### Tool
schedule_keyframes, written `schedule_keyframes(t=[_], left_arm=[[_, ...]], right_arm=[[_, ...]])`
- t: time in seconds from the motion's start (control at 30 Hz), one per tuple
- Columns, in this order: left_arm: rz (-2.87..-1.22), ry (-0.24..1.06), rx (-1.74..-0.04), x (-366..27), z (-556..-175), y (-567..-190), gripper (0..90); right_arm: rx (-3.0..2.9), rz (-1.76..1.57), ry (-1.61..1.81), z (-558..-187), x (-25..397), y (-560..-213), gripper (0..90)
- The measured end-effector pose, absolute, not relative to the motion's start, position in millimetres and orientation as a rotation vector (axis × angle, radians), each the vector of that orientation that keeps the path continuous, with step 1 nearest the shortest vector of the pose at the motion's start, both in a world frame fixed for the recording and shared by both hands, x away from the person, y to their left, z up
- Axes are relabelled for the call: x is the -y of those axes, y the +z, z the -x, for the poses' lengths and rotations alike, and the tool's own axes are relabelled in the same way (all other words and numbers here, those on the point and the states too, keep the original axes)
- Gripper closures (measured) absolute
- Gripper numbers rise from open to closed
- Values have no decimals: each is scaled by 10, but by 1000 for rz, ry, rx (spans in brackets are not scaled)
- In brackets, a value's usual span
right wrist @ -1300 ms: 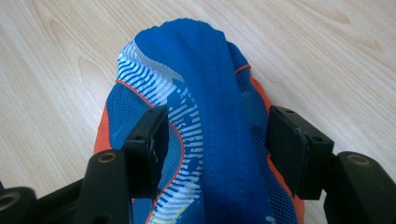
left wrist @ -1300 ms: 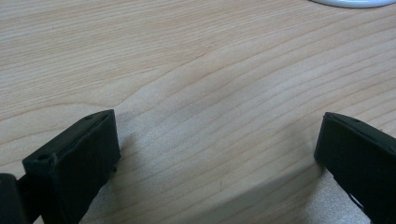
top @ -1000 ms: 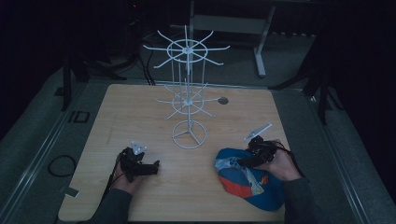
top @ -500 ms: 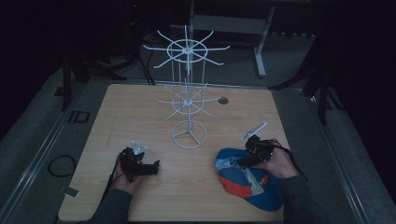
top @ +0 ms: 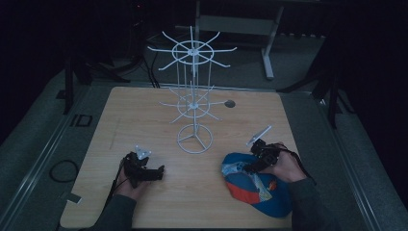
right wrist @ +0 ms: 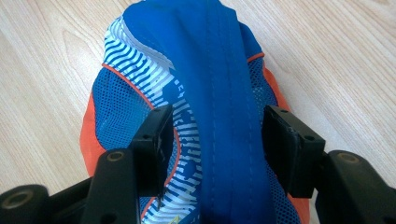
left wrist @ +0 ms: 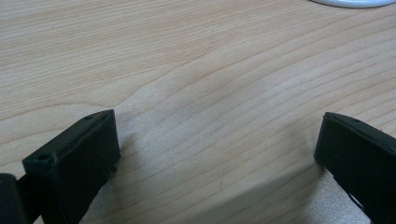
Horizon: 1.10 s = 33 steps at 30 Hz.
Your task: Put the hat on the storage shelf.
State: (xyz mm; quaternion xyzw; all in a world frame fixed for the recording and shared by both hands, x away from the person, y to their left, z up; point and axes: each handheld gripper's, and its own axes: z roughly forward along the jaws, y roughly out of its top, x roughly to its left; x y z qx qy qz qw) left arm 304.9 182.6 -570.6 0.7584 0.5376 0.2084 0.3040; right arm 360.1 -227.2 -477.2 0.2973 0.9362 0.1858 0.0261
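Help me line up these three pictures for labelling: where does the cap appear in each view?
High view: the cap lies lower right on the table, under the right gripper.
Right gripper view: the cap runs up the middle, a fold of it between the fingers.
Left gripper view: no cap here, just bare wood between the left gripper fingers.
Shared landmark: the light wood-grain tabletop.

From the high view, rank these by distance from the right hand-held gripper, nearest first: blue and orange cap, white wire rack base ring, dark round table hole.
1. Blue and orange fabric cap, between its jaws.
2. White wire rack's base ring, to its left.
3. Dark round hole in the table, at the far side.
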Motion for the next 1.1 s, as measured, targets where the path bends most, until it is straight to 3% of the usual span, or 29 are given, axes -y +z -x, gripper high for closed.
schedule_keyframes(t=[1.1], left_arm=[[-2009,552,-1424,-1826,-3049,-5706,1]], right_arm=[[-2995,-918,435,-3652,2172,-4905,431]])
